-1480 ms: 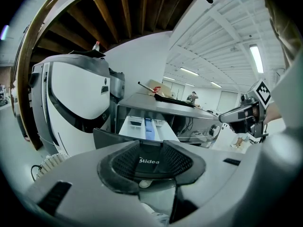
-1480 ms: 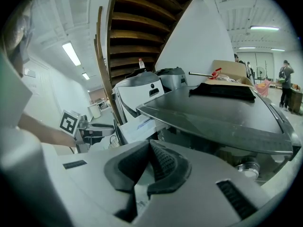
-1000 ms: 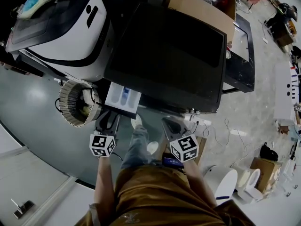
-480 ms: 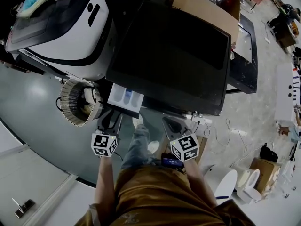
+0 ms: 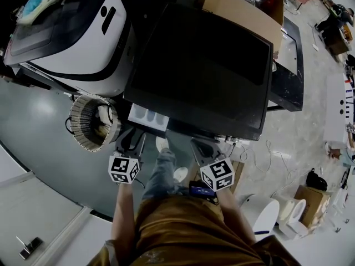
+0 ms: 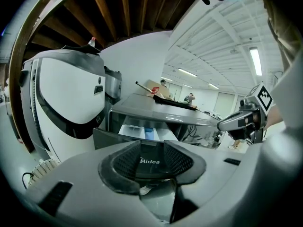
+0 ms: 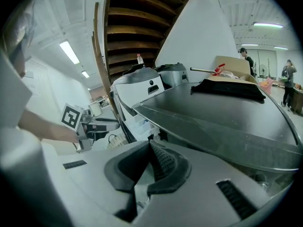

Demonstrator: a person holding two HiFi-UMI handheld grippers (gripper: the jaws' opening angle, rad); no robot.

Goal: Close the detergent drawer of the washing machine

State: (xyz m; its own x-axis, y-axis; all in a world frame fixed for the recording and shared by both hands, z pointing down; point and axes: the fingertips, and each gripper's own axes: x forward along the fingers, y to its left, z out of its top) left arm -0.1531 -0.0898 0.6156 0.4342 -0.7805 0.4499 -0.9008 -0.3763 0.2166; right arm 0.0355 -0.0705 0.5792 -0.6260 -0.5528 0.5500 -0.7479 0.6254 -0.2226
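Upper left: a big white machine (image 5: 72, 32) with a black band and a dark glossy lid, and a coil of ribbed hose (image 5: 91, 121) lying on the grey floor (image 5: 39, 143) just below its corner. At the far top, an open cardboard box (image 5: 238, 7) holds red and clear clutter; at right, loose cables (image 5: 260, 148) trail over paler floor near a black bag (image 5: 317, 179), a second cardboard box (image 5: 308, 195) and a white rounded object (image 5: 269, 215). Gripper views show the underside of a wooden stair (image 7: 142, 22) overhead, ceiling strip lights (image 6: 255, 60), and two people (image 7: 246, 58) standing far off.
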